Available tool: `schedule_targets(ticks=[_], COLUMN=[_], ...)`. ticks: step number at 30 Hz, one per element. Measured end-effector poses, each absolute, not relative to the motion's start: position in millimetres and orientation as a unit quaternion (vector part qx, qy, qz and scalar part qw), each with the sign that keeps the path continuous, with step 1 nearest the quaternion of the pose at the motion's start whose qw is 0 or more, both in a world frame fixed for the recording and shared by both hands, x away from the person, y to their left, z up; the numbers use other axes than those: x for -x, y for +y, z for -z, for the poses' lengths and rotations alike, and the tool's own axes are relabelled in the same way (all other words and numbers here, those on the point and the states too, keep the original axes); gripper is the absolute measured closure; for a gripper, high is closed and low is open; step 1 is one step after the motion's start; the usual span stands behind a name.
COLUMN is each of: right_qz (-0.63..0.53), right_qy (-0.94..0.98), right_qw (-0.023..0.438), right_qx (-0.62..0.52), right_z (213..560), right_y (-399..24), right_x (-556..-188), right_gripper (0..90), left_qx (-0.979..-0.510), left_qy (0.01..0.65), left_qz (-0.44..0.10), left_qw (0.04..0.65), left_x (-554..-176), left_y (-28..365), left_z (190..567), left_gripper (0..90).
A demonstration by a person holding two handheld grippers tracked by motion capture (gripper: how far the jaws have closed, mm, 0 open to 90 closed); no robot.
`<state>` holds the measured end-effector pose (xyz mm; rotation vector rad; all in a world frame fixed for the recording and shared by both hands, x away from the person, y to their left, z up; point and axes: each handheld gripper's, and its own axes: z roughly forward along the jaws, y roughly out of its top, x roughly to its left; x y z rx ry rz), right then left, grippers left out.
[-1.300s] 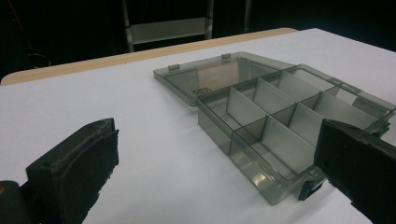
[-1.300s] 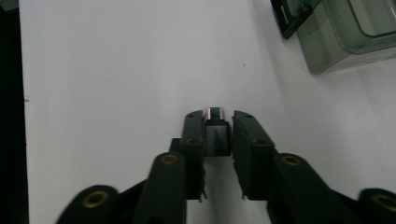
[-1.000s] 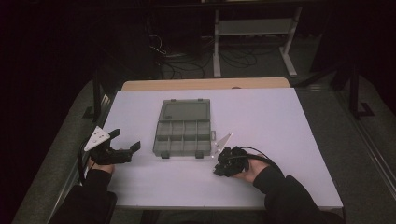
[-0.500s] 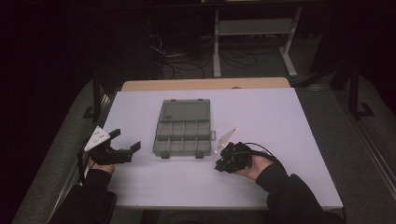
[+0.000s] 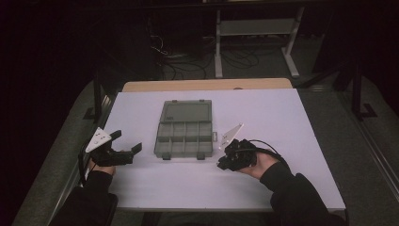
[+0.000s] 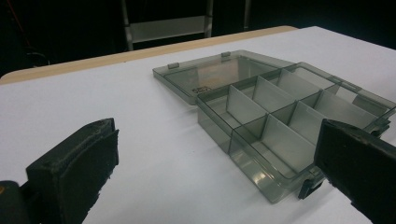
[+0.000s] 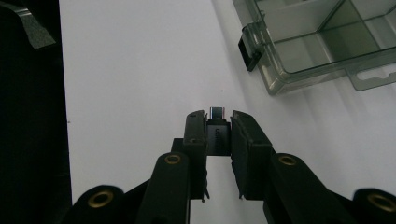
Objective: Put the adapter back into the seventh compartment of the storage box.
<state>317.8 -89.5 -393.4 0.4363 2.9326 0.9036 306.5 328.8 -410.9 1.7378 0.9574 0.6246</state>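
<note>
White tabletop (image 5: 291, 122) lies bare around organizer box (image 5: 184, 129); right gripper (image 7: 218, 122) pinches what looks like a small adapter (image 7: 217, 130); left gripper (image 6: 215, 163) gapes empty.

Dim room, dark surround — bright white table (image 5: 282, 122), soft shadows, mild grain.

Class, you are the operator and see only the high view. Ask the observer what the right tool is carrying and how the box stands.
Operator: Is anything in the right tool?
Observer: Yes, a small dark adapter with a metal plug end, clamped between its pads.
Operator: Is the organizer box loaded?
Observer: No, the compartments seen from the left tool look empty; the lid lies flat open.
Operator: And the left tool?
Observer: Open wide, holding nothing.
</note>
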Motion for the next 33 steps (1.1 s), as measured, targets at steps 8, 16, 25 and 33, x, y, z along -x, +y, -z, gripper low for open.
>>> schedule_targets(ticks=[8, 16, 25, 33], right_qz=[-0.299, -0.308, -0.311, -0.312], right_qy=[0.943, 0.939, 0.939, 0.938], right_qw=[0.027, 0.035, 0.041, 0.042], right_qx=[-0.143, -0.146, -0.144, -0.143], right_z=[382.9, 373.8, 362.2, 353.3], right_y=[-91.5, -93.5, -91.5, -88.9], right_x=[-319.8, -323.5, -327.6, -332.8], right_gripper=[75.4, 75.4, 75.4, 75.3], left_qx=[-0.72, -0.72, -0.72, -0.72], left_qy=[0.398, 0.398, 0.397, 0.398], left_qz=[-0.259, -0.259, -0.26, -0.259], left_qw=[0.506, 0.506, 0.506, 0.507], left_x=[-306.5, -306.3, -306.5, -306.4], left_y=[328.5, 328.5, 328.8, 328.8], left_z=[411.0, 410.9, 410.9, 410.9], left_gripper=[0.0, 0.0, 0.0, 0.0])
